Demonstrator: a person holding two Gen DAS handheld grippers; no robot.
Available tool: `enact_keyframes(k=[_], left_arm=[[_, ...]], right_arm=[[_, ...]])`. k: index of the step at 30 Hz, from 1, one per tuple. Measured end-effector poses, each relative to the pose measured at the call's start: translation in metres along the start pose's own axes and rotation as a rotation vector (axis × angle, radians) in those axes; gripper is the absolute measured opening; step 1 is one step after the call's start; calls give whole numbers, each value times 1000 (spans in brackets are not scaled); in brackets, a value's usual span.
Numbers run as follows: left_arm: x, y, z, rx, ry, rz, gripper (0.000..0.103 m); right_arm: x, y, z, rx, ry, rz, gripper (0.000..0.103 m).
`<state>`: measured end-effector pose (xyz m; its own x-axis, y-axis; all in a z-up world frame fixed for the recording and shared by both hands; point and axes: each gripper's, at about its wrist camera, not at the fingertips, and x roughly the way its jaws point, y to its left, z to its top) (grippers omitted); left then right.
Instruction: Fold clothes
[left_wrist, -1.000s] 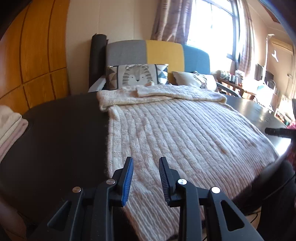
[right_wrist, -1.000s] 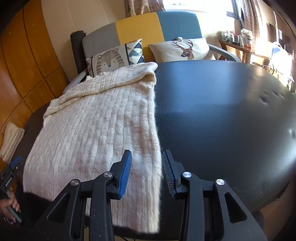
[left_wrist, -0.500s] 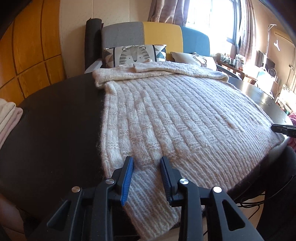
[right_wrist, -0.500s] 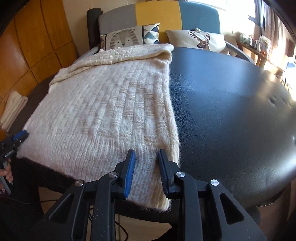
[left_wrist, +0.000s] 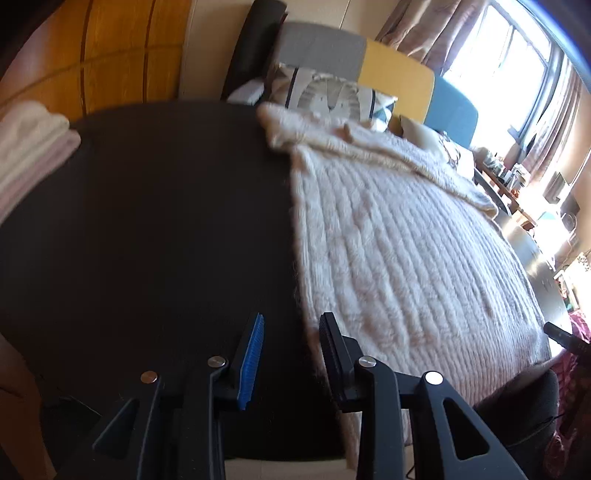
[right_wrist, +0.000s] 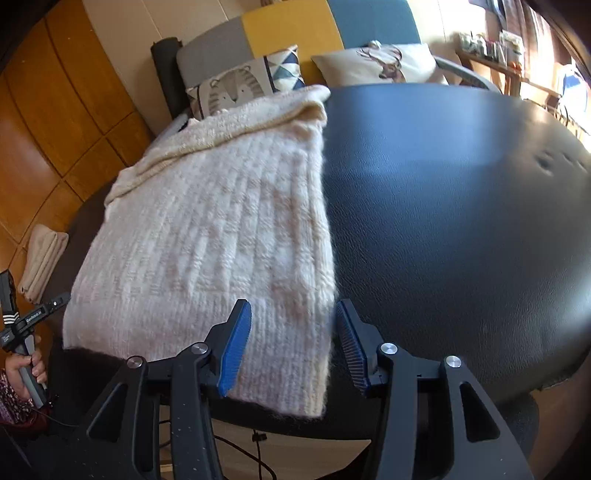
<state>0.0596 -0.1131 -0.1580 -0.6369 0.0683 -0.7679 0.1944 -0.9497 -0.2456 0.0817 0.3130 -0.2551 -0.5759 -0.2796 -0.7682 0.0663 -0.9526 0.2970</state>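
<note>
A round dark leather-topped table bore the cream cable-knit sweater centre-left. Only the right view showed the right gripper opening astride its hem; the left gripper gaped empty at lower centre.

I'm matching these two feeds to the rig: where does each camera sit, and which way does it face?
Left wrist: on the left gripper, looking down past the knitted sweater's left edge towards the sofa; only its fingers show.
Right wrist: on the right gripper, jaws opening astride the sweater's right corner; the left hand shows too.
Shared: sweater, dark table, sofa, folded stack.
</note>
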Motion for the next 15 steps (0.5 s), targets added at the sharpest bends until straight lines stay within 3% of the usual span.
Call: enact_keyframes(k=[3, 8, 15], left_arm=[[0, -7, -5, 22, 18, -70, 32], [-2, -28, -16, 123, 20, -45, 32], [-4, -28, -18, 68, 23, -81, 32]], right_arm=[[1, 1, -3, 3, -4, 10, 58], [5, 15, -6, -55, -6, 19, 60], [14, 34, -9, -168, -15, -44, 57]])
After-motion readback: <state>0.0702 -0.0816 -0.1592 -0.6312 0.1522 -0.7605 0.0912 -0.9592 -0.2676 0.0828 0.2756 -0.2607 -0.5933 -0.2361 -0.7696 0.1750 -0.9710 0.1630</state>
